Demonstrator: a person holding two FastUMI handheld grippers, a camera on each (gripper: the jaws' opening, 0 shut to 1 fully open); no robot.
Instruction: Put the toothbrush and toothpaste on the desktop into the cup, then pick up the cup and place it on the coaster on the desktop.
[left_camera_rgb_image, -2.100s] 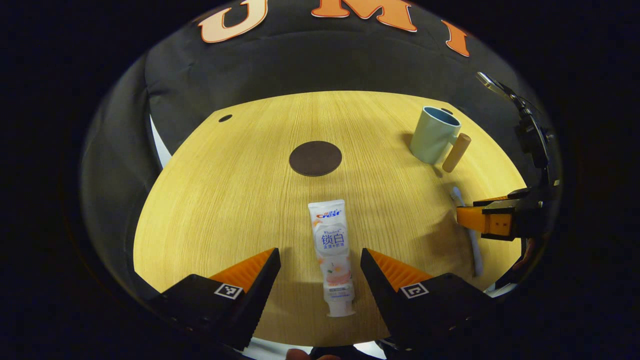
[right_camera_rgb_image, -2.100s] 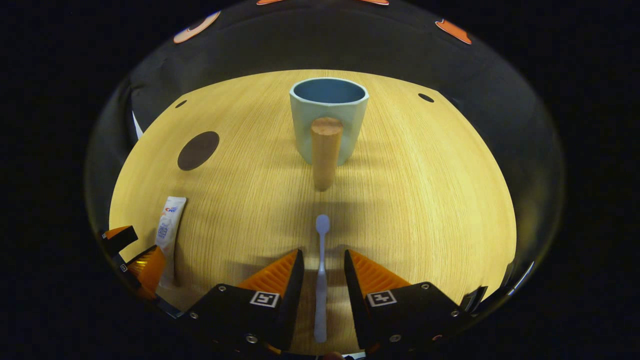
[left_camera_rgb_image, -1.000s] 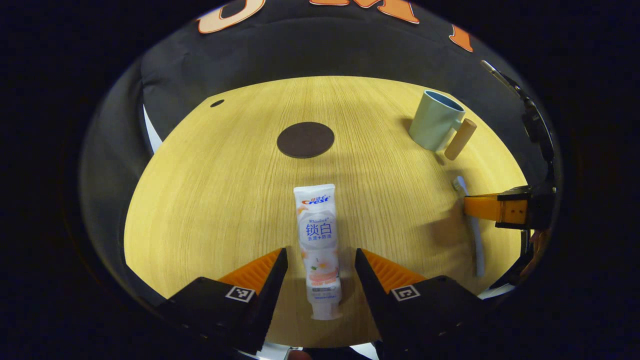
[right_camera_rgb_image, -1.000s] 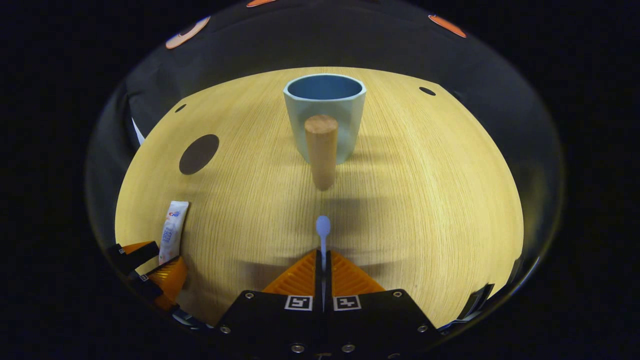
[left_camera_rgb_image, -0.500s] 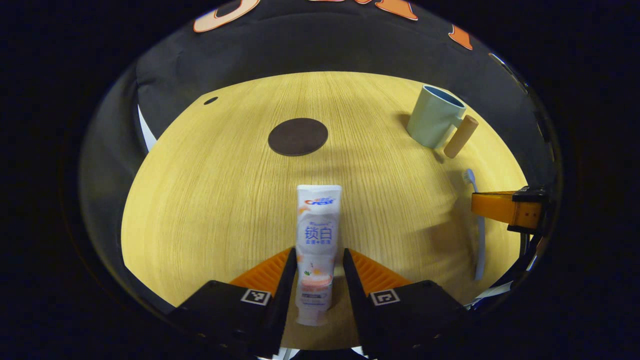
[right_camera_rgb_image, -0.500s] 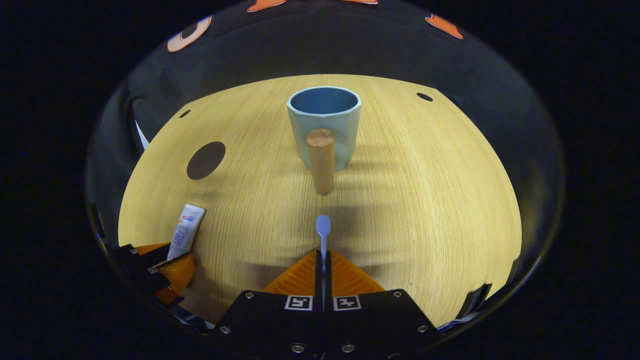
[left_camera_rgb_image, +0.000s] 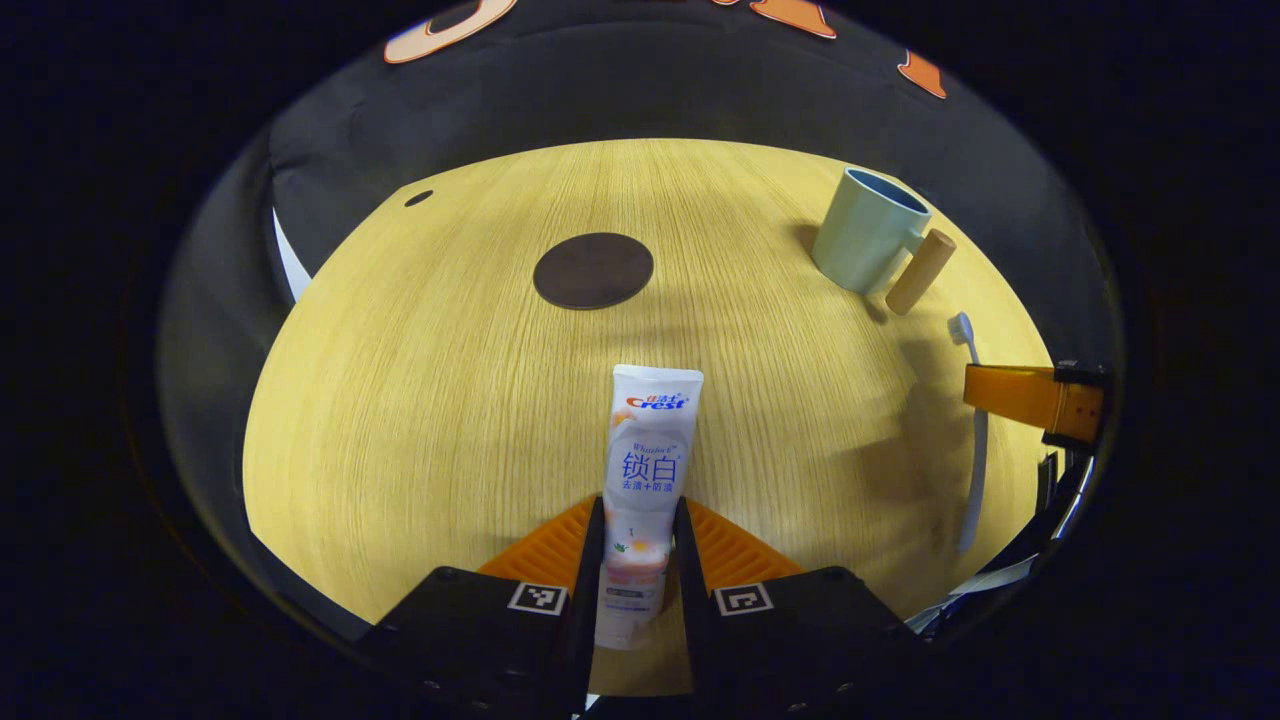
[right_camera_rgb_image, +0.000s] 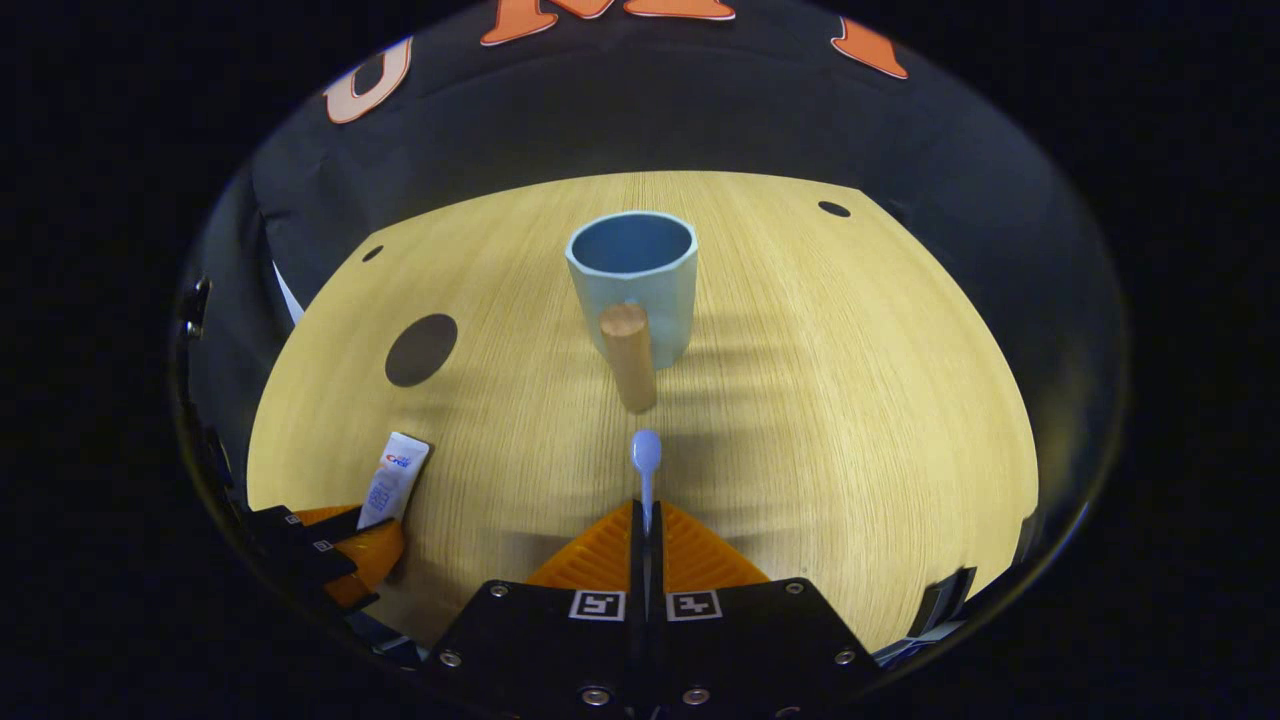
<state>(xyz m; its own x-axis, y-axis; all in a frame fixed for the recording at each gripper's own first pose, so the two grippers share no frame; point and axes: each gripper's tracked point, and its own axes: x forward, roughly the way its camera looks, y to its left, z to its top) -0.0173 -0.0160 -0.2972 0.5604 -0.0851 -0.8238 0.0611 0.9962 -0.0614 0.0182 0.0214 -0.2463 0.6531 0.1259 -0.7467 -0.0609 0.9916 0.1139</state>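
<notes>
In the left gripper view, our left tool (left_camera_rgb_image: 638, 520) is clenched on the lower part of the toothpaste (left_camera_rgb_image: 646, 470); the tube's cap end is partly hidden between the orange fingers (left_camera_rgb_image: 545, 545), and we cannot tell whether it is clear of the bench (left_camera_rgb_image: 420, 380). In the right gripper view, our right tool (right_camera_rgb_image: 646, 525) is pinched tight on the toothbrush (right_camera_rgb_image: 646, 455), with just the head and neck sticking out ahead; the handle is hidden there. Both tools sit low, pointing forward over the bench. The cup (right_camera_rgb_image: 632, 275) stands upright straight beyond the brush head, wooden handle (right_camera_rgb_image: 628, 355) toward us. The dark coaster (left_camera_rgb_image: 593, 270) lies bare, well apart from the cup.
</notes>
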